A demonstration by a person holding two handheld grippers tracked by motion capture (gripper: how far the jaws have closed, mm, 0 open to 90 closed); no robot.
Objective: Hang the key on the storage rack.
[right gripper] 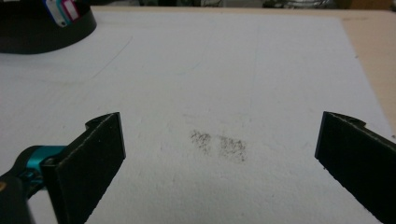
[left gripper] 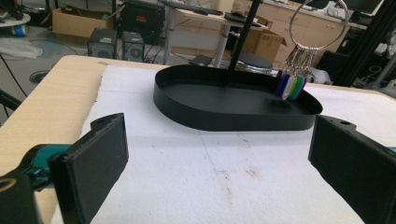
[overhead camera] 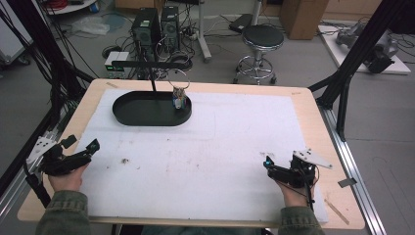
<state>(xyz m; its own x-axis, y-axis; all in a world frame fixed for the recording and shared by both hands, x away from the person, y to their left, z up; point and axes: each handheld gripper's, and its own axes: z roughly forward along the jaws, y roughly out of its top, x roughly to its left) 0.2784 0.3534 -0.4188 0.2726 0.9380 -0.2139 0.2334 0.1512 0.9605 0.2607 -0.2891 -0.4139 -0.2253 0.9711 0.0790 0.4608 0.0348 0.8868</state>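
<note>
The left gripper (overhead camera: 83, 152) rests at the near left edge of the worktop (overhead camera: 68, 122), its jaws spread wide apart with nothing between them; the right gripper (overhead camera: 268, 164) sits at the near right, on the white mat (overhead camera: 235, 142), its jaws likewise wide apart and empty; each is held in a hand, a green sleeve (overhead camera: 63, 215) behind it.

Outward from the left gripper, across bare mat, lies a black oval tray (overhead camera: 132, 115) at the far left of the mat, its long axis running left to right across the worktop; a thin black post (overhead camera: 152, 81) rises from it and carries a crossbar (overhead camera: 142, 63). At the tray's right end a metal key ring (left gripper: 319, 23) stands upright with a bunch of coloured tags (left gripper: 290, 86) hanging down from it into the tray, their long axes near vertical.

The left gripper view shows the tags' separate colours and the ring's hoop, which the high view blurs; the right gripper view catches a corner of the tray (right gripper: 42, 32) and a grey smudge (right gripper: 219, 143) on the mat ahead of its jaws.
</note>
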